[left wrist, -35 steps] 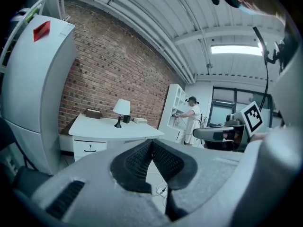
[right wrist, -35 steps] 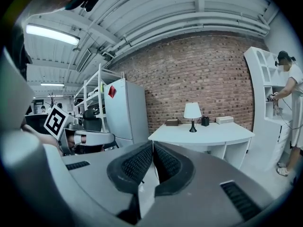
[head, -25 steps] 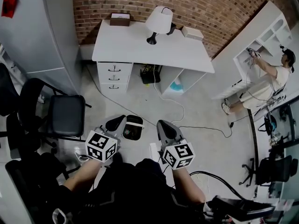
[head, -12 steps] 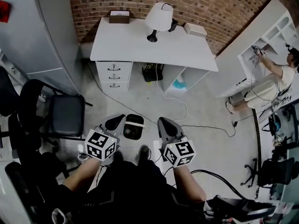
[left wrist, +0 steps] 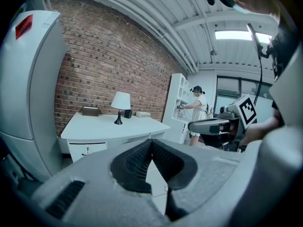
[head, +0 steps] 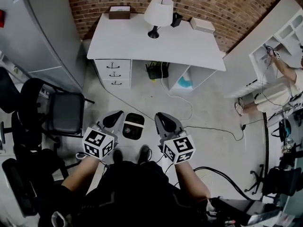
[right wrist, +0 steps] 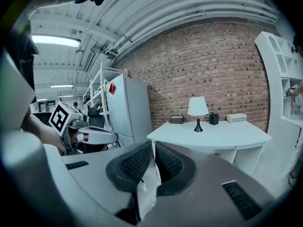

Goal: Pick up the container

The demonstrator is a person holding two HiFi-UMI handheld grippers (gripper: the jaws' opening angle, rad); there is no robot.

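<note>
Red-brown brick wall (head: 227, 4) backs a white curved-front desk (head: 142, 44) with a drawer stack on its left side. On the desk:
- white-shaded lamp with a black base (head: 157, 13), rear centre
- small brown box (head: 119, 12), rear left corner
- flat white box (head: 202, 25), rear right
- small black cup (head: 176, 19), just beside the lamp

Tall grey cabinet (head: 42, 32) stands left of the desk. Black padded chair (head: 66, 115) sits in front of the desk, to its left. Black open-topped container with a white rim (head: 133, 126) rests on the grey concrete floor (head: 208, 108), well out in front of the desk and apart from both tools.

Left gripper (head: 113, 118) is in front of the desk, just left of the container. Its jaws are pressed together with nothing between the pads. Right gripper (head: 163, 122) is just right of the container, jaws likewise together and empty. Both point toward the desk.

White cable (head: 189, 112) trails across the floor from under the desk. A person in light clothes (head: 279, 79) reaches into white shelving (head: 279, 37), well right of the desk.
</note>
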